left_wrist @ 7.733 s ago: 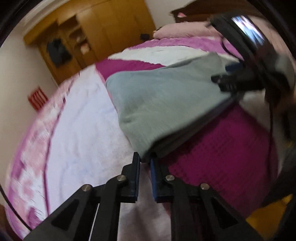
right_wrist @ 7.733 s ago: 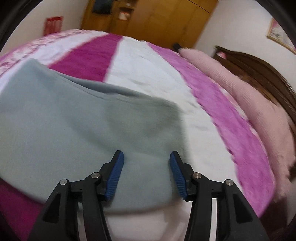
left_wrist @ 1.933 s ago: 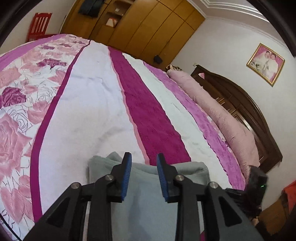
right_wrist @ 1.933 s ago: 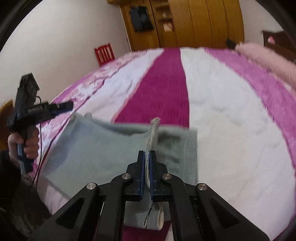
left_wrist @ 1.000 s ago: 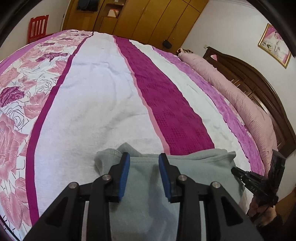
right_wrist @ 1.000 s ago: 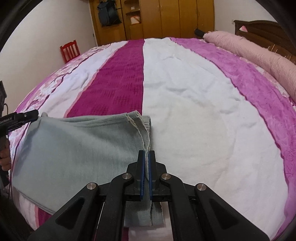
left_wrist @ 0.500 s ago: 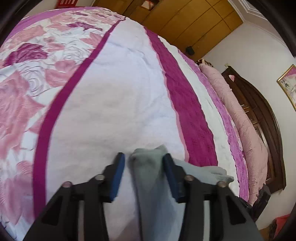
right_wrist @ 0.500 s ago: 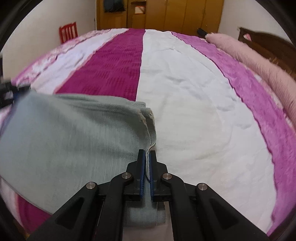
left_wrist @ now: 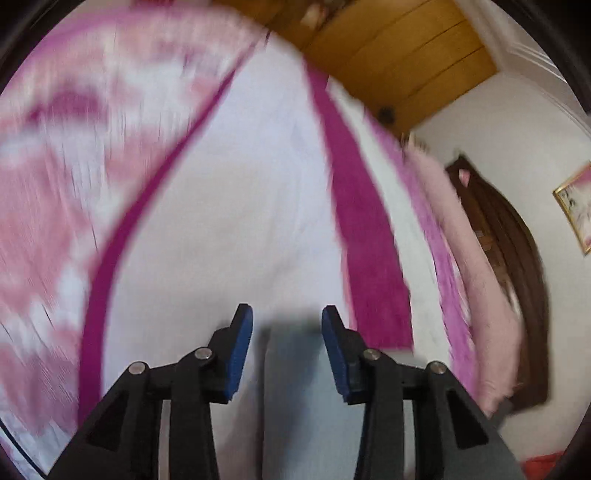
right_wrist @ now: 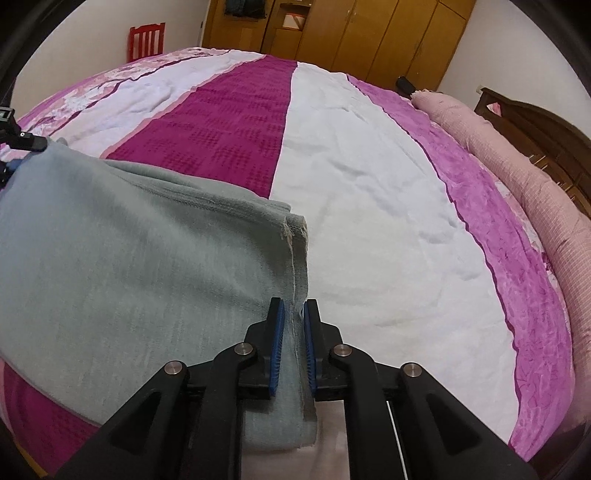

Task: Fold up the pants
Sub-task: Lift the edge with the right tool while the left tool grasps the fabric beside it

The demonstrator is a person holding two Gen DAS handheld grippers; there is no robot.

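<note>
Item, nearest: my right gripper (right_wrist: 293, 314), jaws easing apart, the blue pads just off the cloth. The hemmed edge of the pants (right_wrist: 155, 266) runs up between them, so the fabric is between the jaws but, as I judge it, no longer pinched.

Item: my left gripper (left_wrist: 287, 325), jaws standing apart and widening. The grey corner of the pants (left_wrist: 295, 387) lies in the gap, touching neither pad. This view is blurred; finer detail cannot be told.

Item: the pants, a grey folded slab on the near edge of the bedspread (right_wrist: 369, 184). Long axis runs across me, from the right gripper's hem toward the left gripper, whose black tip (right_wrist: 22, 142) shows at the slab's far left corner. Each hand is at its own end; neither is nearer the middle.

Item, beyond: bare striped bedspread, the pink bolster (right_wrist: 517, 162), the wardrobe (right_wrist: 369, 33), and a red chair (right_wrist: 146, 38).
</note>
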